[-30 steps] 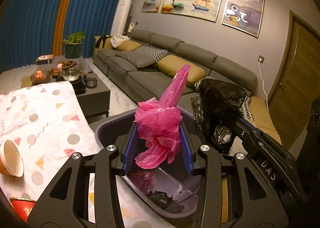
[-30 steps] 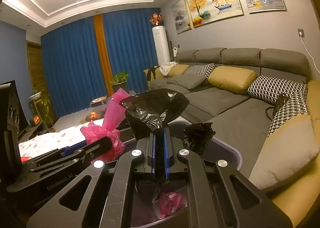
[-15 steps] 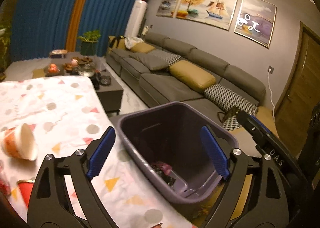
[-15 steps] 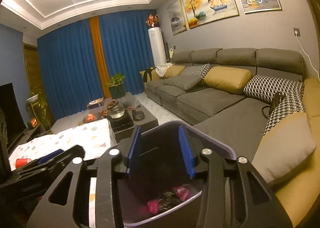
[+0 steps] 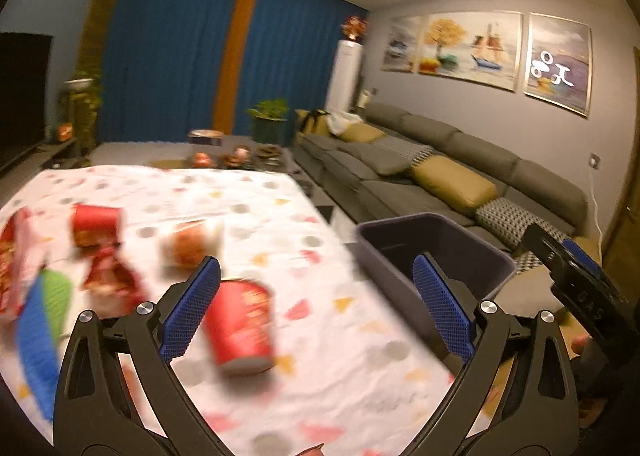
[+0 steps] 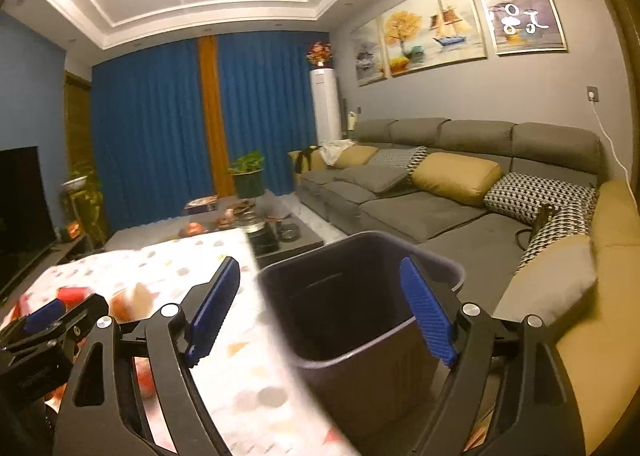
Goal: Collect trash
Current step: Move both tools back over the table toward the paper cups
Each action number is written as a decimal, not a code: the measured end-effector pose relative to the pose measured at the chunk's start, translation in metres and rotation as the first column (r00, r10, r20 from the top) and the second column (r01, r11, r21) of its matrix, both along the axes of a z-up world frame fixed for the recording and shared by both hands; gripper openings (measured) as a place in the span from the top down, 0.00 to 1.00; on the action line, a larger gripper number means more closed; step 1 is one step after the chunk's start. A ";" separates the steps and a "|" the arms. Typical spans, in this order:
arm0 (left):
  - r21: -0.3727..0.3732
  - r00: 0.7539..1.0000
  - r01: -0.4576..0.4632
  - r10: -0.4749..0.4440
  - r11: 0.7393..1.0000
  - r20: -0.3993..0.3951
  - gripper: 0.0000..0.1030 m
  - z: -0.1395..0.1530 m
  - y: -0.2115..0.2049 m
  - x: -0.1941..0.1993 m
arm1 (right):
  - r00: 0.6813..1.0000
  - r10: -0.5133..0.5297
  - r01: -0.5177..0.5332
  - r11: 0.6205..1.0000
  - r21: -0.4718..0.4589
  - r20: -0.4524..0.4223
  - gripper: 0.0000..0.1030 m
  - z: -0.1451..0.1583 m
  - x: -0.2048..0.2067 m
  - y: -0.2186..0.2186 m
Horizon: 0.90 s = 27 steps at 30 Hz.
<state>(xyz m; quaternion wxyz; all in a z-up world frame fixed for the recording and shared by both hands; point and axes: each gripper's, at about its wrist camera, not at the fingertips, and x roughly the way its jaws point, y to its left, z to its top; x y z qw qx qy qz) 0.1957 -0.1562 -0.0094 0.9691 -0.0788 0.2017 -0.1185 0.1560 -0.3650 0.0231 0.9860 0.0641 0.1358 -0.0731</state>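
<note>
Tablecloth [image 5: 328, 336]: three red cups [image 5: 244, 326], one bin [image 6: 360, 296].

Red cup [image 5: 243, 326] on white, polka-dotted tablecloth [image 5: 340, 336]; dark purple-grey bin [image 6: 360, 296]; blue curtains [image 6: 160, 128].

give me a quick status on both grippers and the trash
Left gripper open, empty. Right gripper open, empty, over dark grey plastic bin. Blurred red paper cup on spotted tablecloth ahead of left. Nothing blocking.
</note>
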 end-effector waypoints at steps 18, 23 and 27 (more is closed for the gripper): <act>0.036 0.931 -0.365 0.365 0.930 0.018 0.07 -0.008 0.177 -0.101 | 0.947 0.309 -0.309 0.951 0.015 -0.083 0.19 -0.027 -0.037 0.148; 0.031 0.902 -0.431 0.430 0.902 0.023 0.08 -0.011 0.209 -0.117 | 0.908 0.390 -0.395 0.919 -0.006 -0.152 0.19 -0.045 -0.030 0.195; 0.015 0.884 -0.467 0.467 0.884 0.008 0.08 -0.016 0.234 -0.125 | 0.881 0.429 -0.440 0.898 -0.010 -0.200 0.19 -0.059 -0.023 0.223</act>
